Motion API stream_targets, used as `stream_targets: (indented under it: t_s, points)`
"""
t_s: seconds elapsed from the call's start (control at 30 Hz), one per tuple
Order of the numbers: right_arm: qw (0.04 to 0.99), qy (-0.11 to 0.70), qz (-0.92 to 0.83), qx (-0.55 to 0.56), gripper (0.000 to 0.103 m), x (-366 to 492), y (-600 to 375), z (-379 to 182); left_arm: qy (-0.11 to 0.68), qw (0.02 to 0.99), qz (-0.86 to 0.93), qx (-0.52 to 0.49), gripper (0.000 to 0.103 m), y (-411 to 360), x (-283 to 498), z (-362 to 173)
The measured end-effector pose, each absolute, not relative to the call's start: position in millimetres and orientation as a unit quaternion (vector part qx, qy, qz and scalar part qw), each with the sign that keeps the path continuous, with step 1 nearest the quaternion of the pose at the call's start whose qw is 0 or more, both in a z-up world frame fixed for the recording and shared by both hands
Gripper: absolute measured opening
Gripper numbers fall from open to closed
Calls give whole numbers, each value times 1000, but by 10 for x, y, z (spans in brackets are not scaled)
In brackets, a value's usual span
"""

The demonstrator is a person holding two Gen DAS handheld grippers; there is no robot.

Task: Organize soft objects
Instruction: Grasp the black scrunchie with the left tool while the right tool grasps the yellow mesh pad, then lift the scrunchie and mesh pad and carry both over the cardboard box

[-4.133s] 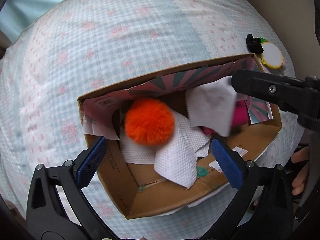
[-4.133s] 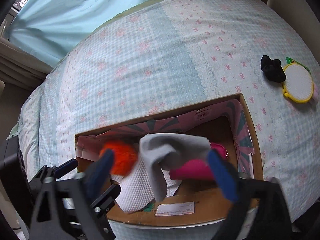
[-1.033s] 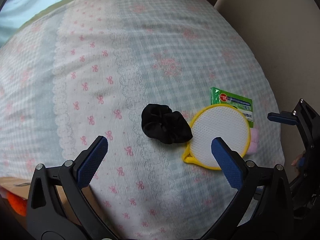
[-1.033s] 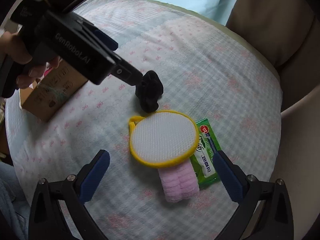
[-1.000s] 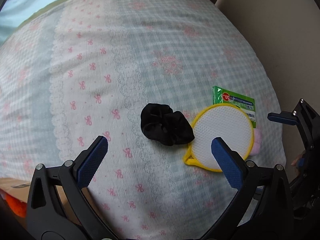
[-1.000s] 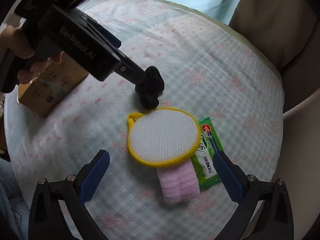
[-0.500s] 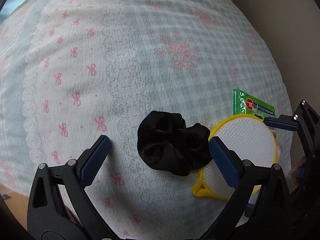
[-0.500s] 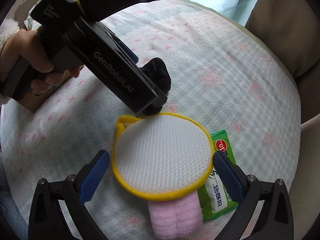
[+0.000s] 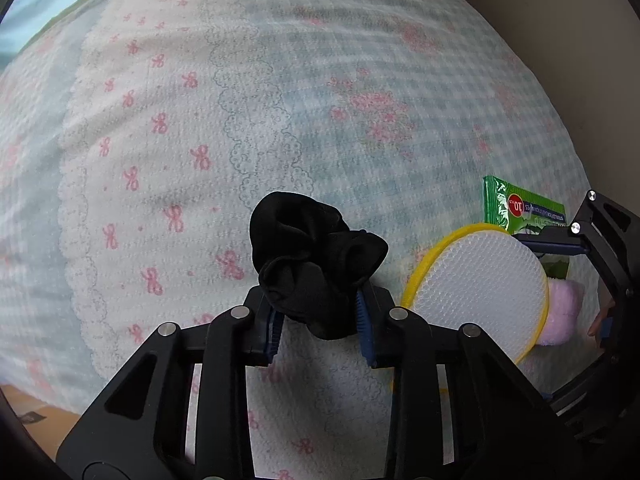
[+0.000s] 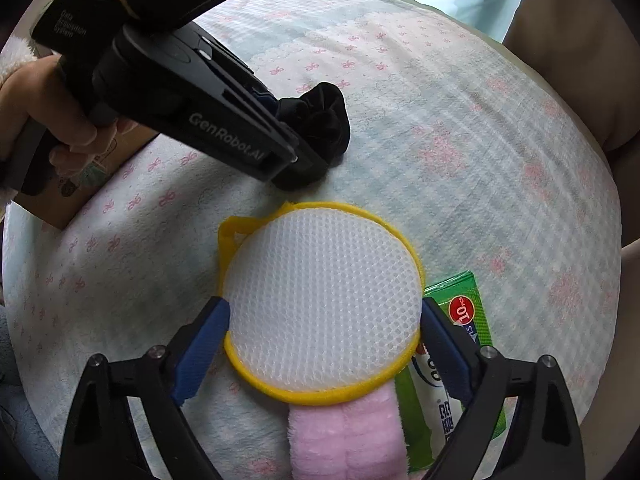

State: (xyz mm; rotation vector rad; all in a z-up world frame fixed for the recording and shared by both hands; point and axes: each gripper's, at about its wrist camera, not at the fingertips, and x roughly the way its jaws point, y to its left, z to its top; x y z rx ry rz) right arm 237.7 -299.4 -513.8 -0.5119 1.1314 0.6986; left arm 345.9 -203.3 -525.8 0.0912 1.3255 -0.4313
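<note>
My left gripper [image 9: 320,322] is shut on a black scrunchie [image 9: 312,258], which bulges out above the fingertips; the scrunchie also shows in the right wrist view [image 10: 324,120] in the left gripper. A round white mesh pad with a yellow rim [image 10: 320,314] lies on the patterned bedspread [image 10: 440,120], over a pink fluffy item [image 10: 348,436]. My right gripper [image 10: 322,344] is open, its blue fingers on either side of the pad, touching its rim. The pad [image 9: 480,284] and pink item [image 9: 562,312] also show in the left wrist view.
A green wet-wipe packet [image 10: 464,352] lies beside the pad, partly under the right finger. A cardboard box [image 10: 76,176] stands at the left, behind the left hand. A beige cushion [image 10: 580,40] borders the bed at the far right.
My left gripper has closed on the black scrunchie. My right gripper has moved down and forward so its fingers bracket the mesh pad.
</note>
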Motion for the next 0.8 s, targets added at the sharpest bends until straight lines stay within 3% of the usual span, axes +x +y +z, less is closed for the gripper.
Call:
stream_targets:
  t_s: [0.23, 0.47, 0.8]
  points:
    - [744, 527, 322, -255, 70, 2425, -2898, -5228, 610, 765, -202, 36, 18, -1987, 3557, -5254]
    - [730, 538, 337, -252, 38, 2421, -2820, -5253, 604, 771, -200, 27, 14, -1849, 3431, -5076]
    - [749, 529, 324, -230, 31, 2408, -2830, -5105, 594, 781, -193, 19, 14, -1705, 3364, -4863]
